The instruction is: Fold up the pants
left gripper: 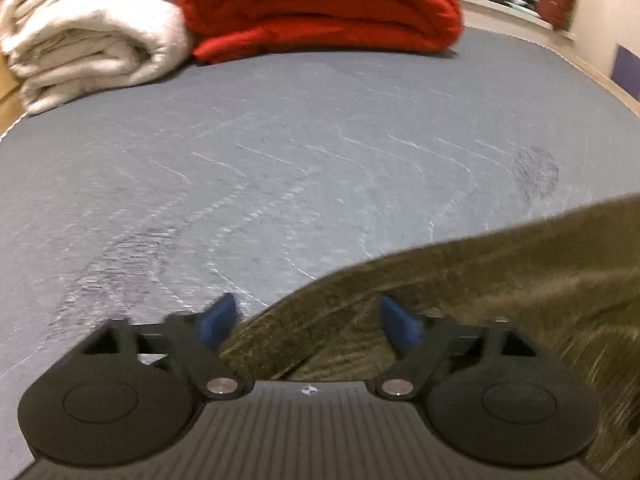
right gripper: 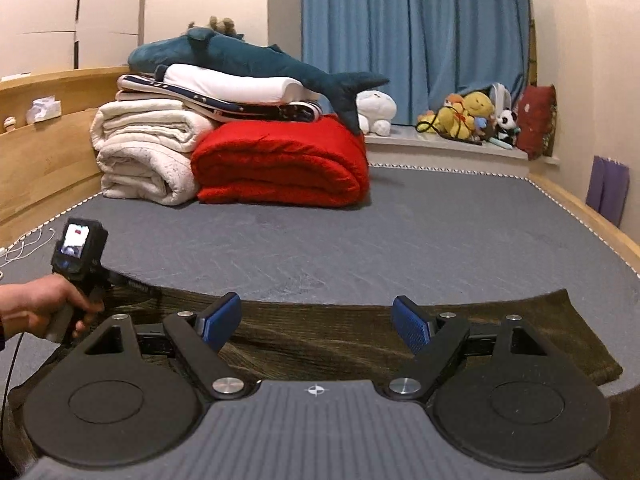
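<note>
Dark olive-brown corduroy pants (right gripper: pixel 328 332) lie flat across the near part of a grey mattress (right gripper: pixel 360 232). In the left wrist view the pants (left gripper: pixel 480 280) fill the lower right. My left gripper (left gripper: pixel 308 318) is open, low over the pants' left edge, with blue pads (left gripper: pixel 218 320) apart and nothing between them. In the right wrist view the left gripper's body and camera (right gripper: pixel 80 252) show at the far left, held by a hand. My right gripper (right gripper: pixel 318 320) is open above the middle of the pants, empty.
A folded white blanket (right gripper: pixel 144 156) and a folded red blanket (right gripper: pixel 280 168) stand at the far end of the mattress, with a plush shark (right gripper: pixel 248 60) on top. Wooden bed frame (right gripper: pixel 44 152) on the left. Soft toys (right gripper: pixel 468 116) sit on the window ledge.
</note>
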Available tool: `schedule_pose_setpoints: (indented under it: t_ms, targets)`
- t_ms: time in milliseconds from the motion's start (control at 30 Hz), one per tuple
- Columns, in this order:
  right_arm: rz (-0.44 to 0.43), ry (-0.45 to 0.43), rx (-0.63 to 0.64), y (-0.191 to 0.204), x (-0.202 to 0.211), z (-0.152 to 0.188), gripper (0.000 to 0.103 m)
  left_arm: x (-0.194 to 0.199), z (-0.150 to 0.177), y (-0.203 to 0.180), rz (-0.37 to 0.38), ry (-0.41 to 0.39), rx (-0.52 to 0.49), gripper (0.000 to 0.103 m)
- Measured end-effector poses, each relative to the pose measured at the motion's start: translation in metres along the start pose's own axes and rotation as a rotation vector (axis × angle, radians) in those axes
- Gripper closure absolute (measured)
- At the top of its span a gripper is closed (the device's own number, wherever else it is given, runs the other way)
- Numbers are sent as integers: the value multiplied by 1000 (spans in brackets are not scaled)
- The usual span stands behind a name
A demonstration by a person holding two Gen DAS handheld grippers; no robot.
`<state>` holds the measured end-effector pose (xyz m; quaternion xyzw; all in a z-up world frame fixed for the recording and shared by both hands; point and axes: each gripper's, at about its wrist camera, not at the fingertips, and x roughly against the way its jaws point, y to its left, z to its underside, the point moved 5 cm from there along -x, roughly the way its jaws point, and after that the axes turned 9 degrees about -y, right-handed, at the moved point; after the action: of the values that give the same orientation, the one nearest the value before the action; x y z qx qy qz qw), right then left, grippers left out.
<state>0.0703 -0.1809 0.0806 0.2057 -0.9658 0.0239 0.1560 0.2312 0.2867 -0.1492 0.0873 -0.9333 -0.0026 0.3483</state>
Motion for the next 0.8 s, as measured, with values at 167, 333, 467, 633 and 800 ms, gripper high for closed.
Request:
schedule_pose_setpoints:
  t_ms: [167, 333, 467, 633, 800]
  targets:
    - [50, 19, -13, -19, -2, 5, 19, 13, -5, -12, 7, -25, -71, 85]
    - [88, 75, -97, -44, -13, 13, 19, 46, -9, -19, 2, -71, -124, 94]
    - [119, 133, -182, -63, -26, 25, 19, 88, -5, -39, -10, -120, -204, 96]
    - [148, 196, -265, -77, -42, 44, 19, 173, 9, -70, 55, -202, -309, 96]
    - [197, 210, -279, -85, -55, 73, 19, 255, 62, -97, 183, -233, -423, 96]
